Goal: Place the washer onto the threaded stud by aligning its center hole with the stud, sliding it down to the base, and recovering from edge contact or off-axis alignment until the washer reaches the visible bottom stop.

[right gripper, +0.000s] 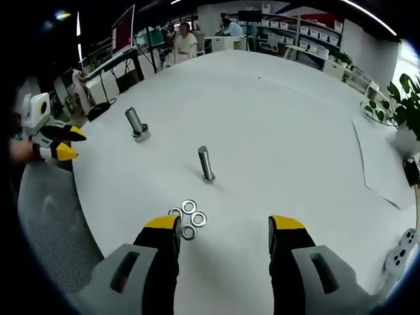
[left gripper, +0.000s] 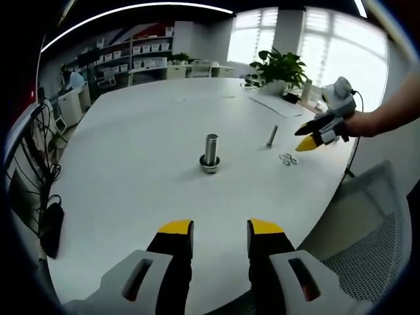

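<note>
We hold a two-jaw gripper in each hand over a large white table (left gripper: 131,151). In the left gripper view, our left gripper (left gripper: 220,235) shows its yellow-tipped jaws spread apart with nothing between them, and ahead of them the thick threaded stud (left gripper: 210,151) stands upright on its wide base, out on the open tabletop. Taking that stud as our landmark: a slimmer bolt (left gripper: 272,136) stands a little way off to its right and slightly beyond, and a small cluster of washers (left gripper: 288,159) lies flat near the bolt's foot, toward the table edge. Beyond the washers, our right gripper (left gripper: 308,138) comes in, held by a hand – its yellow tips point toward the stud, parted. In the right gripper view, the right gripper (right gripper: 224,226) has its jaws wide and empty, and the washers (right gripper: 189,219) – about four metal rings touching one another – lie just ahead of its left jaw. The bolt (right gripper: 206,164) stands just beyond them, and the stud (right gripper: 136,123) stands farther back, well apart from the washers. The left gripper (right gripper: 65,143) hangs off the table edge near the stud.
</note>
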